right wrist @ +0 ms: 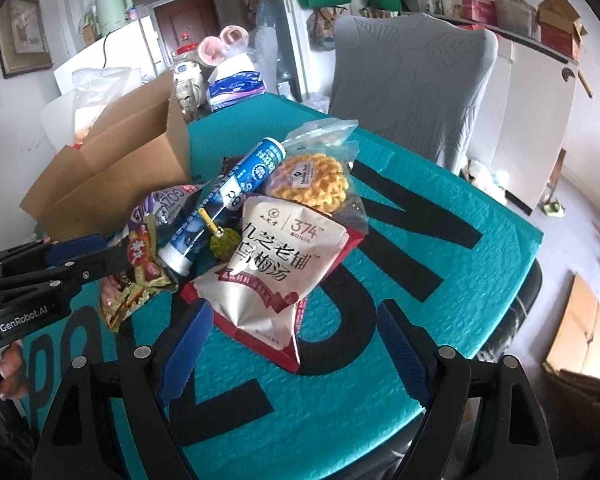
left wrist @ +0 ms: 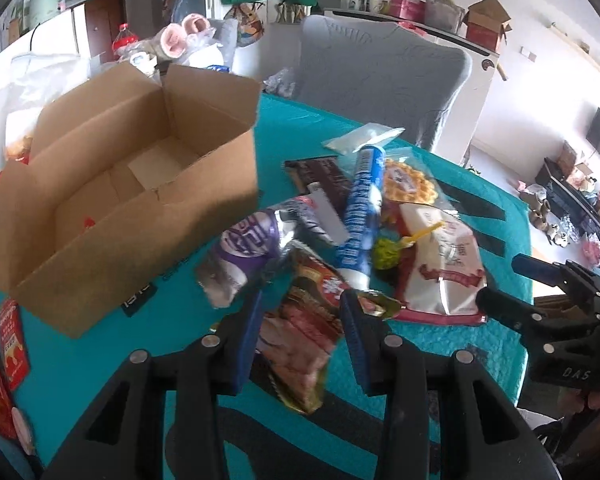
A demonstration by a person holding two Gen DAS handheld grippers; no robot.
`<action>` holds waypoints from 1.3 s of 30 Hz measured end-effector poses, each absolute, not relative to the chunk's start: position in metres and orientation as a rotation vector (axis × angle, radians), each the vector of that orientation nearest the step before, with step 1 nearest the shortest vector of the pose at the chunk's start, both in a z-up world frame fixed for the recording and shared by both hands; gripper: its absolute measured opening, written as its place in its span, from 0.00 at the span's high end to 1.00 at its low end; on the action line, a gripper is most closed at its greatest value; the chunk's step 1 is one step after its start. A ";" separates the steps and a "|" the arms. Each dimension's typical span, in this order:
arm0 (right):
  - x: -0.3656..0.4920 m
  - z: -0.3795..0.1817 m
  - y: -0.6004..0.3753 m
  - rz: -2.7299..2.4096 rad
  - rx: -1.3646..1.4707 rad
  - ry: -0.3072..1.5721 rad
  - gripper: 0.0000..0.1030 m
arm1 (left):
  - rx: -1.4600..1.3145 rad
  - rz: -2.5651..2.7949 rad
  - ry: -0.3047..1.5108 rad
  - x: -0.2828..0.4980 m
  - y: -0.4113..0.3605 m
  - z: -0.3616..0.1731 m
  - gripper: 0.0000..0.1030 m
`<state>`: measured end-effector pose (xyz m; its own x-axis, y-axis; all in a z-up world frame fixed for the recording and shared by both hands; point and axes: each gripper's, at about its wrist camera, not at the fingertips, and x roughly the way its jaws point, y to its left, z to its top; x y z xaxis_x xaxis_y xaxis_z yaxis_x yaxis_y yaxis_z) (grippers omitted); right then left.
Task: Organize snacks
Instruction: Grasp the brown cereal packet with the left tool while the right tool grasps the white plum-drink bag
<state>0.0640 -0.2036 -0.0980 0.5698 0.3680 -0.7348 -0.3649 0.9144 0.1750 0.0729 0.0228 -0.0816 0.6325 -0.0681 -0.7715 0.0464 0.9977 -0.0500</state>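
**Now both grippers angle down on the snack heap beside an empty box**

Plainly, the sorting has barely begun: the open brown cardboard box [left wrist: 112, 184] stands on the teal quilted table cover [right wrist: 440, 320] with its flaps up and its floor bare, apparently so packets can be dropped straight in. The snacks lie in one overlapping pile just right of the box.

The left gripper [left wrist: 302, 334] has its blue-padded jaws narrowed around the near end of a red-and-gold crinkled foil packet [left wrist: 300, 332]. The packet's body lies between the pads, but whether they actually press on it I cannot tell; judged from the tight spacing, this looks like the first pick.

The right gripper [right wrist: 296, 356] stands with jaws spread wide and nothing between them but table cover. Just ahead lies a white pouch with red trim and black lettering [right wrist: 276, 268], resting on a red packet and leaning over a yellow waffle-patterned biscuit in clear wrap [right wrist: 312, 184]. A blue-and-white tube [right wrist: 228, 208] crosses the pile, with a small green ball on a yellow stick [right wrist: 222, 242] beside it. The wide spread probably suits the pouch's breadth.
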 end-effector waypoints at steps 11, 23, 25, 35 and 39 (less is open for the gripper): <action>0.075 -0.107 -0.193 0.453 -0.013 0.893 0.18 | -0.021 -0.118 0.890 0.081 0.023 -0.092 0.62; 0.092 -0.111 -0.188 0.482 0.023 0.907 0.18 | -0.007 -0.099 0.986 0.085 0.021 -0.115 0.29; 0.095 -0.111 -0.184 0.489 0.028 0.911 0.18 | 0.028 -0.078 1.005 0.084 0.019 -0.121 0.29; 0.116 -0.120 -0.159 0.472 -0.001 0.957 0.18 | -0.039 -0.024 1.002 0.078 0.030 -0.126 0.30; 0.112 -0.124 -0.156 0.483 -0.031 0.947 0.20 | -0.065 0.001 0.980 0.071 0.034 -0.126 0.32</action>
<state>0.1124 -0.1558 -0.1240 0.4861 0.3832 -0.7854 -0.4099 0.8937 0.1824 0.0711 0.0337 -0.1257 0.5573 -0.0285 -0.8298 -0.0304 0.9980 -0.0547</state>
